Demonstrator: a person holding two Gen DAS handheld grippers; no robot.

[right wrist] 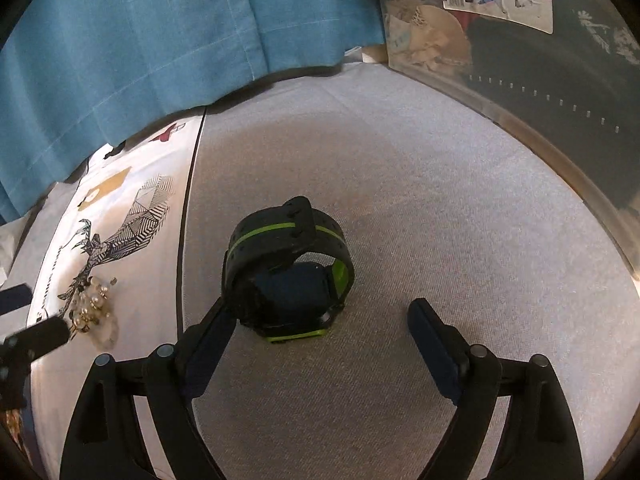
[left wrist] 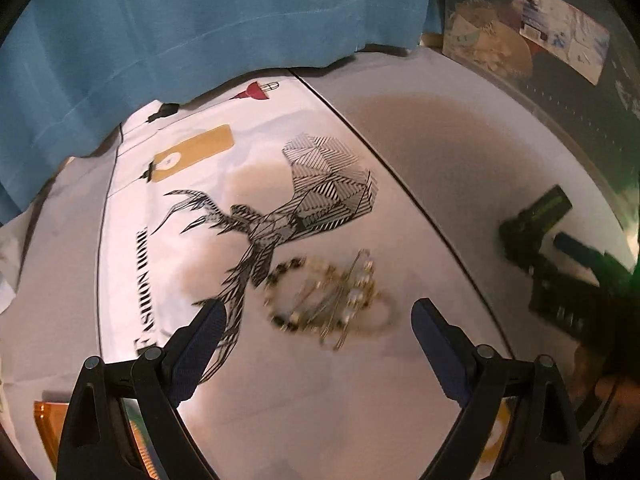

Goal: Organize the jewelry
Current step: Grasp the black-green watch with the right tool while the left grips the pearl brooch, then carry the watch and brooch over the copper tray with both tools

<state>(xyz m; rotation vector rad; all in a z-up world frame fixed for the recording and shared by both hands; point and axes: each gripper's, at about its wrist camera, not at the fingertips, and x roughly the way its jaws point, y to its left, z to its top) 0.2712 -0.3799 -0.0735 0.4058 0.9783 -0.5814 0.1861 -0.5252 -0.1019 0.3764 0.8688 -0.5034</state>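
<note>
On the white cloth (right wrist: 400,200), the watch (right wrist: 286,268) sits between the right gripper's (right wrist: 320,320) wide-open jaws, and the tangled bracelets (left wrist: 328,300) lie ahead of the equally wide left gripper (left wrist: 316,320), so a careless pinch could drag several pieces together.

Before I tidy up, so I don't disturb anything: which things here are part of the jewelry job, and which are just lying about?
Job:
- jewelry pile, between the open left gripper fingers
- watch, at the open right gripper

Lying about:
- printed cloth
- blue curtain
- clear bin
</note>
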